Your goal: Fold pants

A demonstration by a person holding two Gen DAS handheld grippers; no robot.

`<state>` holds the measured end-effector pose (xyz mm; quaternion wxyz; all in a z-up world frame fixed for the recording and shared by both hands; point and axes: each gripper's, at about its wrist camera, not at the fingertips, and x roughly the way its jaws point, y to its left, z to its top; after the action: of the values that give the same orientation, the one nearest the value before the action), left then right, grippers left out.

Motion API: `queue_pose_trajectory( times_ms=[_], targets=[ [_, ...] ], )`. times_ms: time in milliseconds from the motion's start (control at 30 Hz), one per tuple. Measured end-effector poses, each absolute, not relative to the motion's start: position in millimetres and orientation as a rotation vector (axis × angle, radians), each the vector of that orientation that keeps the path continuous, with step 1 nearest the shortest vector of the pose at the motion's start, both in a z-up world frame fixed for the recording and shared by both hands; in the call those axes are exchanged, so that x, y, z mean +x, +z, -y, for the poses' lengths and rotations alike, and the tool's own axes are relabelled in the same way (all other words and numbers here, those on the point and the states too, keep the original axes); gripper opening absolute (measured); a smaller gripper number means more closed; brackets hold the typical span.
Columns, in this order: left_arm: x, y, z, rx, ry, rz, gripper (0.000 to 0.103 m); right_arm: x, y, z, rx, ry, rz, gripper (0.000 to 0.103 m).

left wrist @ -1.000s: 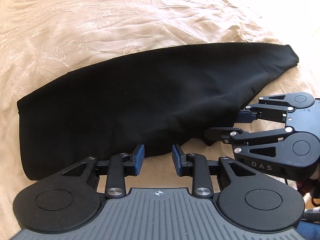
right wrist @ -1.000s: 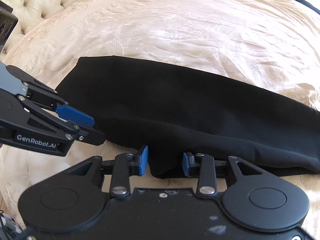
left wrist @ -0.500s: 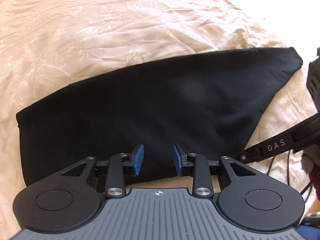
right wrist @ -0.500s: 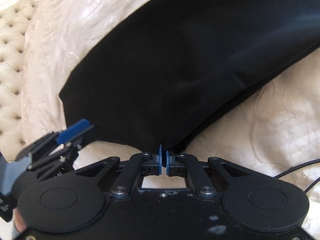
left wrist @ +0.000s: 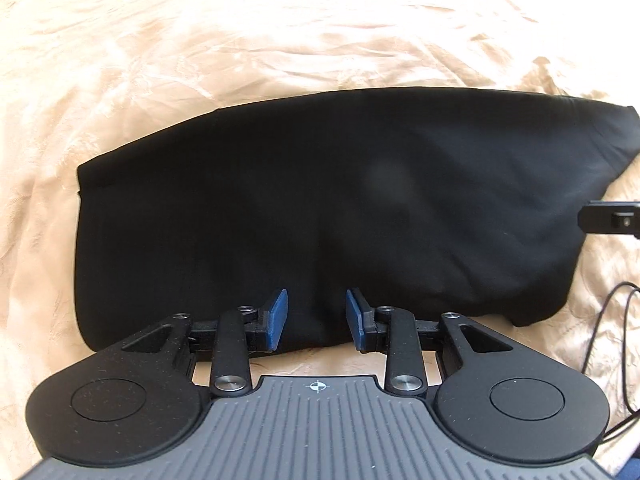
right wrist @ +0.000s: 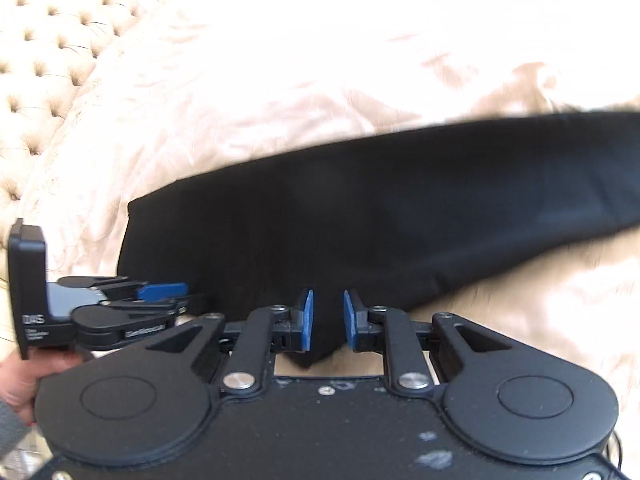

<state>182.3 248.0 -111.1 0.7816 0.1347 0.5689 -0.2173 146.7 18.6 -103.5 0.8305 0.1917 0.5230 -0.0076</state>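
Note:
The black pants (left wrist: 320, 200) lie folded lengthwise on the cream bedspread (left wrist: 240, 40). My left gripper (left wrist: 316, 320) points down at their near edge. It is open, its blue pads stand apart, and black cloth shows between them untouched. In the right wrist view the pants (right wrist: 400, 208) stretch off to the right. My right gripper (right wrist: 326, 320) is opening, with a corner of the pants between its pads and no visible pressure on it. The left gripper (right wrist: 160, 300) shows at the left there, with a hand (right wrist: 20, 376) holding it. A piece of the right gripper (left wrist: 612, 220) juts in at the left view's right edge.
A tufted cream headboard (right wrist: 40, 60) rises beyond the bed at the upper left of the right wrist view. A thin black cable (left wrist: 612, 320) trails over the bedspread at the right of the left wrist view. Bare bedspread lies beyond the pants.
The right gripper closed on the pants' near corner, swung with it, and now its pads have parted again. The left gripper moved down and forward over the pants' near edge, still open.

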Motion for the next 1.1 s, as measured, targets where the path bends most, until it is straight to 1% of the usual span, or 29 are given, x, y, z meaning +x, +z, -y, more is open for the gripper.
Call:
queue_pose_trajectory(
  times_ms=[100,133,200,233,367,567,733,833,967,1100],
  targets=[
    [189,-123,-263,0.279,-0.395,-1.252,0.033,155,-142,-25,0.344,-0.039,-1.199,0.016],
    [192,-127,-268,0.245,-0.396,-1.267,0.033,160,-157,-26,0.327,-0.039,-1.245,0.013],
    [196,-126,-272,0.222,-0.392,-1.285,0.033,165,-167,-25,0.318,-0.041,-1.251,0.009],
    [196,-122,-271,0.23,-0.388,-1.283,0.033,168,-163,-27,0.322,-0.039,-1.25,0.009],
    [184,-105,-257,0.256,-0.412,-1.243,0.033,157,-133,-20,0.328,-0.05,-1.174,0.017],
    [152,-90,-208,0.292,-0.619,-1.164,0.033,115,-105,-5,0.437,-0.188,-1.124,0.017],
    [128,-106,-154,0.409,-0.78,-1.112,0.034,76,-93,9,0.512,-0.319,-1.106,0.018],
    [135,-127,-136,0.479,-0.759,-1.102,0.035,50,-86,31,0.522,-0.375,-1.089,0.018],
    [158,-131,-128,0.414,-0.68,-1.143,0.035,23,-81,84,0.519,-0.405,-1.081,0.018],
    [160,-127,-113,0.382,-0.538,-1.161,0.035,14,-82,137,0.512,-0.414,-1.05,0.018]
  ],
)
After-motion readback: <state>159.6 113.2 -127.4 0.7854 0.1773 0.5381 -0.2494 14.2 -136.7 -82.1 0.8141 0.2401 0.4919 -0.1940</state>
